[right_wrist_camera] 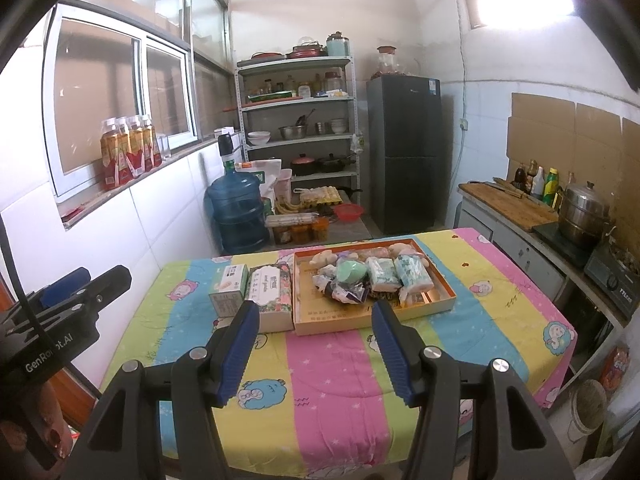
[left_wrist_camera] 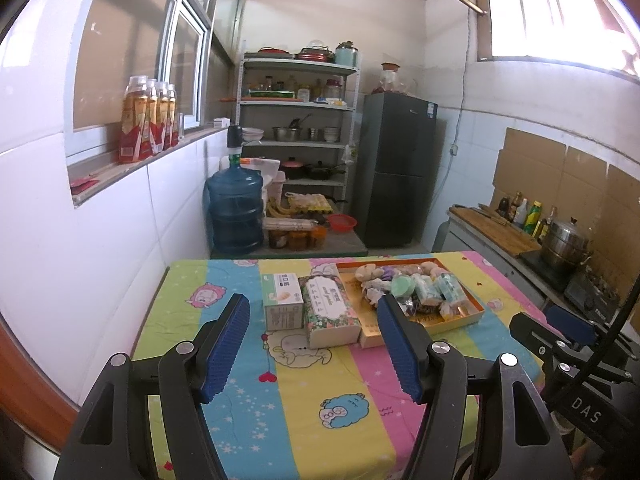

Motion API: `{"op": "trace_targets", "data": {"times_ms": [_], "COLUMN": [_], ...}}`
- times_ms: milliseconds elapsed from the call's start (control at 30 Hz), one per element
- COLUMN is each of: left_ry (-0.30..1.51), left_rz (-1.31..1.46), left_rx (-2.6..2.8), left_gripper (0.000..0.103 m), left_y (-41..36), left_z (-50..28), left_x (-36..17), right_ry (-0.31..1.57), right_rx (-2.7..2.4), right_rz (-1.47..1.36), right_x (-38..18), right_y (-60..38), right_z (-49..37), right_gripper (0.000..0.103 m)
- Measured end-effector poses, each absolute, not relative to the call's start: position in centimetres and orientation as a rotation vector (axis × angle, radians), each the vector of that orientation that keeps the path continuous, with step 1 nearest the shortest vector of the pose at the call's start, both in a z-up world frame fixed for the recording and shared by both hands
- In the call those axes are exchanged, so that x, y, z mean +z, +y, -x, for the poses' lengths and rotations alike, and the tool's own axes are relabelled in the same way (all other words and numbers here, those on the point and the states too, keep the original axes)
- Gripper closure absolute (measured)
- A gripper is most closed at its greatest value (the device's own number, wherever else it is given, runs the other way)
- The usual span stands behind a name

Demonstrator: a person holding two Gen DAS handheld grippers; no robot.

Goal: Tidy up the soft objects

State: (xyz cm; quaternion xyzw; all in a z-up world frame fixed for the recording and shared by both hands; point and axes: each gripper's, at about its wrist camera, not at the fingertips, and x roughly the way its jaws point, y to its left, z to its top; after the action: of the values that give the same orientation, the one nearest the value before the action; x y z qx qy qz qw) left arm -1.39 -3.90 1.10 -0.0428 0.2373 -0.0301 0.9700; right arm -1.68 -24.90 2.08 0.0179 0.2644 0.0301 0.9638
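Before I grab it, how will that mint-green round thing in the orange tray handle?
The mint-green round thing looks soft, so it probably squashes under the pads. It sits atop loose wrapped packets in the orange tray, so neighbours may shift. Likely light.

Your right gripper [right_wrist_camera: 314,316] hangs open above the striped tablecloth [right_wrist_camera: 332,380], short of the orange tray [right_wrist_camera: 436,298] of soft packs.
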Motion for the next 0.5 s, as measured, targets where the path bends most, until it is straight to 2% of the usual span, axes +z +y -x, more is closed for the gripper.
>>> {"op": "trace_targets", "data": {"times_ms": [500], "left_ry": [0.480], "left_rz": [0.087], "left_rx": [-0.059], "left_gripper": [0.035], "left_y": [-3.94], "left_z": [1.43], "left_x": [1.10], "right_ry": [0.536], "right_rx": [0.062], "right_rz": [-0.037], "right_x": [2.06], "right_y": [-24.67], "right_z": [1.69], "right_gripper": [0.045]}}
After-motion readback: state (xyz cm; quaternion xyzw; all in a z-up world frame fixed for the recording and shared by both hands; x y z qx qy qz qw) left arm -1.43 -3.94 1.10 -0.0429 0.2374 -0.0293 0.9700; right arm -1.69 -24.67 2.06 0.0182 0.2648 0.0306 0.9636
